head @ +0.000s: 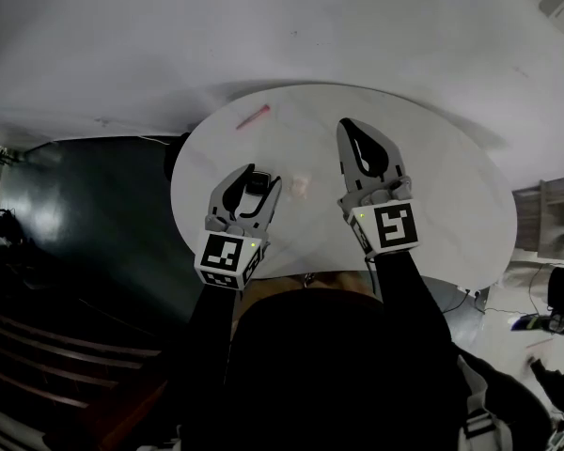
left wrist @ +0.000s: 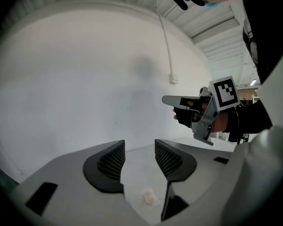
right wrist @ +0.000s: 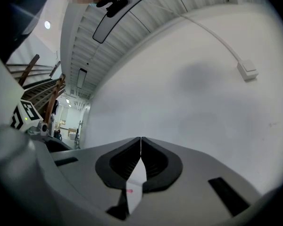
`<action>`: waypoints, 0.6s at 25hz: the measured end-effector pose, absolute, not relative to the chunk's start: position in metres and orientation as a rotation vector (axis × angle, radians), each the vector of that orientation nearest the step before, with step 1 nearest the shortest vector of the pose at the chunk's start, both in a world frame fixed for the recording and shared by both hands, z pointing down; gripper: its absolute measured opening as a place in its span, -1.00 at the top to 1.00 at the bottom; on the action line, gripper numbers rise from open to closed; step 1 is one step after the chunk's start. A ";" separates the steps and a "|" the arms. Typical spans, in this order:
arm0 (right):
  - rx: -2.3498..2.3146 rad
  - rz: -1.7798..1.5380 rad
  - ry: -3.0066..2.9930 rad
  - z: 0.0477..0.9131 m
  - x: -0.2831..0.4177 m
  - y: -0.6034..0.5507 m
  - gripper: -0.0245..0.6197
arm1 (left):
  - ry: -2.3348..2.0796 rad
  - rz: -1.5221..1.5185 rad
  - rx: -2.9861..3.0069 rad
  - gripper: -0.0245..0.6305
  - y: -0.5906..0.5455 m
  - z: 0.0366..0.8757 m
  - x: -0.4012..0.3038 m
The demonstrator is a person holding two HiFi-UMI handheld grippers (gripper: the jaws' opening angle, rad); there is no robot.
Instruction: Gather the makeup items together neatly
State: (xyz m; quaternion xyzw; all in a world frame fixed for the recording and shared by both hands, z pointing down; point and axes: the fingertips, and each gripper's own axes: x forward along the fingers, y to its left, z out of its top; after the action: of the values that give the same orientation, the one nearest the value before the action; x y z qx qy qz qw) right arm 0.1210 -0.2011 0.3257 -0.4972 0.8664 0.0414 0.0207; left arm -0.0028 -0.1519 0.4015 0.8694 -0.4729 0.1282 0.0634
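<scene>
So far nothing is gathered, I'd judge. A pink stick (head: 254,116) lies near the far left edge of the bench (head: 432,186), well apart from a pale puff (head: 299,186) near the middle. My left tool (left wrist: 140,157) is held above the bench, jaws roughly half open with nothing between them, and the puff is just beside it. My right tool (right wrist: 140,142) is closed tip to tip and empty. Stick and puff are yet to be brought together. I can't identify a dark shape under the left tool.
</scene>
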 end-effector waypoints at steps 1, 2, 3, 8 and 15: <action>-1.537 0.132 2.686 0.324 0.118 -0.201 0.84 | -1.434 0.383 2.647 0.28 -0.151 0.395 -0.004; -1.533 0.137 2.684 0.322 0.115 -0.202 0.84 | -1.437 0.380 2.670 0.28 -0.150 0.389 -0.004; -1.531 0.140 2.682 0.320 0.112 -0.202 0.84 | -1.439 0.377 2.693 0.28 -0.149 0.383 -0.004; -1.533 0.124 2.702 0.319 0.098 -0.205 0.84 | -1.428 0.347 2.757 0.28 -0.150 0.367 -0.008; -1.593 0.099 2.682 0.324 0.079 -0.210 0.84 | -1.419 0.370 2.761 0.28 -0.166 0.371 -0.034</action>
State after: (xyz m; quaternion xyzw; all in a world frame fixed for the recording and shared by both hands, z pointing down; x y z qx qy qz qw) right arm 0.0786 -0.2102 0.3243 -0.5104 0.8593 0.0316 0.0102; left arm -0.0344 -0.1659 0.3708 0.8831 -0.4539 0.1182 0.0075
